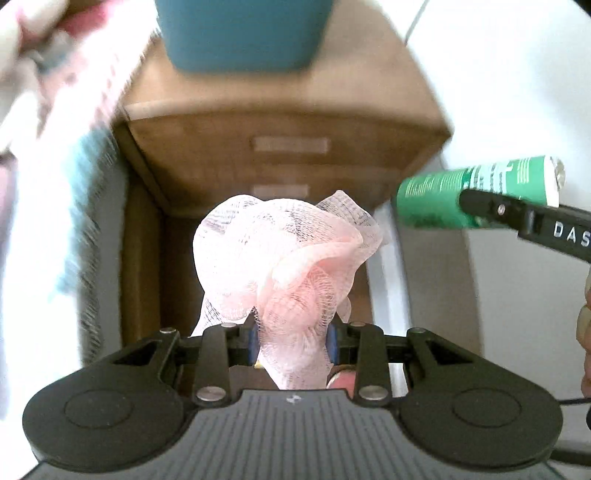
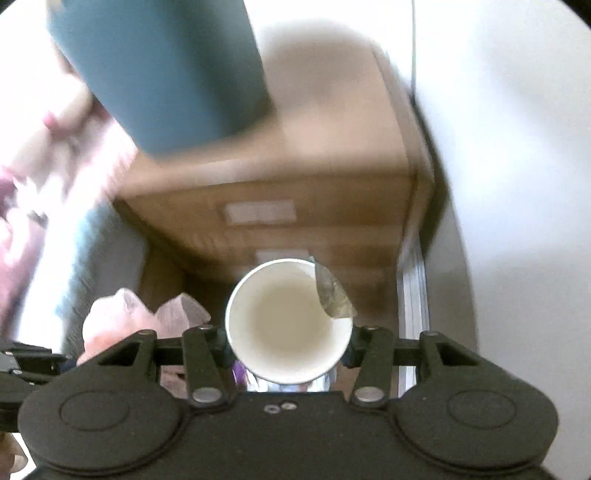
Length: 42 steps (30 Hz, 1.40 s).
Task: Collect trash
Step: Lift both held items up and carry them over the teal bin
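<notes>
The pink mesh pouf (image 1: 284, 273) fills the middle of the left wrist view, pinched at its lower end between the blue pads of the left gripper (image 1: 293, 345), whose jaws stand narrow around the netting. It hangs in front of the brown wooden cabinet (image 1: 280, 147), below the drawer fronts. To the right of the cabinet the right gripper (image 1: 491, 208) comes in from the edge, clamped on a green cylindrical can (image 1: 443, 199). A teal bin (image 1: 243, 33) on the cabinet top is cut off, and the fabric left of the cabinet is a blur.

In the right wrist view the can (image 2: 288, 321) is seen end-on, its pale open mouth facing the camera, a peeled foil flap at its rim. The right gripper (image 2: 288, 343) holds it by the sides, fingers mostly hidden behind it. It sits in front of the blurred cabinet (image 2: 280, 199); the pouf (image 2: 122, 314) shows lower left.
</notes>
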Tool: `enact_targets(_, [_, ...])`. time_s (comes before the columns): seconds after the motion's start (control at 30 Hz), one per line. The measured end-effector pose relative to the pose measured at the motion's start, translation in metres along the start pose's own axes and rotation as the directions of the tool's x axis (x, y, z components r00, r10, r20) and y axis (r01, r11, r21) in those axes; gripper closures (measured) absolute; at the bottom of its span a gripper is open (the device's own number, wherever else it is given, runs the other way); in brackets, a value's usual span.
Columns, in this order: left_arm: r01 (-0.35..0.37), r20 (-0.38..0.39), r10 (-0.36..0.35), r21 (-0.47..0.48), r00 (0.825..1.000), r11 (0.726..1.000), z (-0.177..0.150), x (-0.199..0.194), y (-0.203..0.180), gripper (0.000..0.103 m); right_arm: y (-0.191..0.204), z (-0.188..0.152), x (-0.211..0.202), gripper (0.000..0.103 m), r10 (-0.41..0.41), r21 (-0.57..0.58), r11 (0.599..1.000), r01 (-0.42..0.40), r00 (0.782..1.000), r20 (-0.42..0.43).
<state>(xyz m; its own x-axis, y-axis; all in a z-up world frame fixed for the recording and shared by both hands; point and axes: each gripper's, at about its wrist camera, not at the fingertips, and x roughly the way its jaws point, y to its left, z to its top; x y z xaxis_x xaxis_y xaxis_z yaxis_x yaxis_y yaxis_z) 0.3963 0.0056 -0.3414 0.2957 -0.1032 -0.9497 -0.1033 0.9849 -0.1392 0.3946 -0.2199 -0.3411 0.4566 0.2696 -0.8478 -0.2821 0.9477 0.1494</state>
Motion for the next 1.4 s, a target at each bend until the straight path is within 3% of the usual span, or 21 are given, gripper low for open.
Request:
enact_targets(0.17, [0.005,0.134,-0.002,-0.028,0.991,1.0,0.05,-0.088,0.0,0.071,0.027,0.08,-0.078,0.054,0.049,-0.082,0.996,-0.034,0.981,0.189])
enact_targets(0.37, [-0.074,0.326,0.101,-0.093,0.94,0.993,0.116,-0.175,-0.009,0.071,0.057,0.168,-0.149,0.055,0.087,-0.221,0.975,0.001,0.919,0.385])
enact_targets(0.47, [-0.123,0.388,0.163,-0.128,0.907,0.984,0.147,-0.208,-0.01,0.071,0.063,0.211,-0.169,0.055,0.141,-0.23,0.972,-0.044,0.894,0.424])
enact_targets(0.57, [-0.157,0.427,0.204,-0.142,0.881,0.977,0.172,-0.229,-0.006,0.071,0.077,0.243,-0.171,0.055,0.157,-0.286,0.958,-0.032,0.891,0.426])
enact_targets(0.6, [-0.159,0.427,0.206,-0.142,0.88,0.977,0.18,-0.232,-0.004,0.071,0.081,0.252,-0.171,0.055,0.167,-0.305,0.952,-0.036,0.894,0.415])
enact_targets(0.8, [-0.139,0.398,0.163,-0.09,0.903,0.986,0.245,-0.223,0.02,0.07,0.12,0.282,-0.143,0.055,0.156,-0.386,0.922,-0.012,0.926,0.344])
enact_targets(0.93, [-0.116,0.332,0.116,-0.02,0.936,0.993,0.298,-0.191,0.04,0.07,0.155,0.296,-0.098,0.055,0.065,-0.453,0.889,0.074,0.956,0.285])
enact_targets(1.07, [-0.111,0.27,0.091,0.058,0.958,0.992,0.335,-0.153,0.042,0.07,0.177,0.301,-0.054,0.055,0.001,-0.47,0.877,0.098,0.979,0.206])
enact_targets(1.23, [-0.096,0.175,0.071,0.14,0.982,0.985,0.358,-0.104,0.037,0.07,0.186,0.305,-0.013,0.055,-0.067,-0.476,0.873,0.105,0.993,0.095])
enact_targets(1.4, [-0.115,0.095,0.097,0.199,0.991,0.973,0.366,-0.062,0.033,0.07,0.184,0.318,0.022,0.055,-0.127,-0.462,0.88,0.108,0.992,-0.011])
